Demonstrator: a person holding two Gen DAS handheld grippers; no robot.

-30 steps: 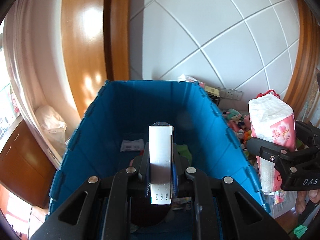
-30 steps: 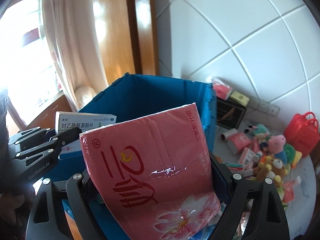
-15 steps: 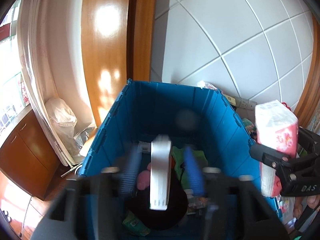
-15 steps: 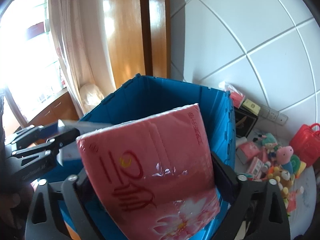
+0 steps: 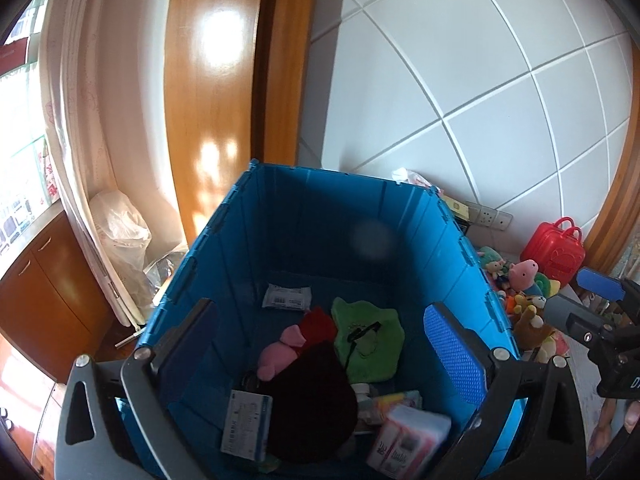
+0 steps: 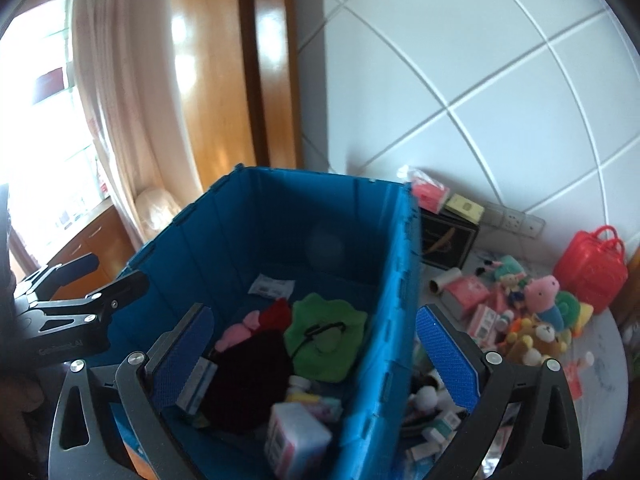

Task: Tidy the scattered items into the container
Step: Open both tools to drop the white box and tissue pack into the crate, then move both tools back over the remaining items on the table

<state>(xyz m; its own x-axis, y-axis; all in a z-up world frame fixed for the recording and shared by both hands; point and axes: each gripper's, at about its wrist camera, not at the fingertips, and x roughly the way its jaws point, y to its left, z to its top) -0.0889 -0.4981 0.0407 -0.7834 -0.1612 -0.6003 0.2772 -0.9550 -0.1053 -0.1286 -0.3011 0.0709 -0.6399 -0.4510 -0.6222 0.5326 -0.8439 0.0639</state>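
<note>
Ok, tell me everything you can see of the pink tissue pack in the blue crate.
The pink tissue pack lies inside the blue crate, in its near right corner, tipped on its side. It is a soft block wrapped in glossy pink and white plastic film, slightly blurred. Its left side rests against the dark maroon cloth; small items lie just behind it. Neither gripper touches it: both the left gripper and the right gripper stand open above.
</note>
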